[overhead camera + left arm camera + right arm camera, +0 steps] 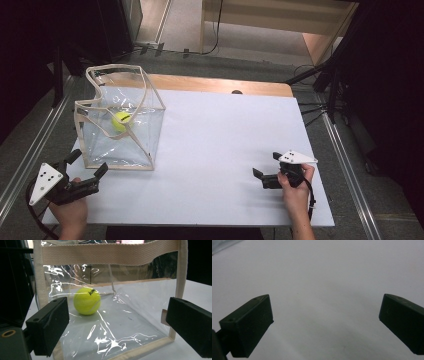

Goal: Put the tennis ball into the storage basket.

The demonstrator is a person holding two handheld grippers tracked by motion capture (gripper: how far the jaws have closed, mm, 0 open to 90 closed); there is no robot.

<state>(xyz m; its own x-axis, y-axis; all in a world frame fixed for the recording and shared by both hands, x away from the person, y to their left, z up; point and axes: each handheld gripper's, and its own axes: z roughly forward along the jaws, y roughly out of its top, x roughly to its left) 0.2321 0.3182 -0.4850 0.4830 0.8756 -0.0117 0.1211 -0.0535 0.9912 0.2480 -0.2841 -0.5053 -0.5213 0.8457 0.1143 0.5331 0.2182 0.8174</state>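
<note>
My left hand holds its black two-jaw left claw with jaws spread wide, while my right hand holds the black right claw likewise agape.

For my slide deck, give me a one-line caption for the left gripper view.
Open left claw faces a clear bag holding a yellow tennis ball.

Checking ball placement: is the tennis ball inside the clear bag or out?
Inside. The tennis ball rests on the clear bag's floor, seen through its transparent wall.
</note>
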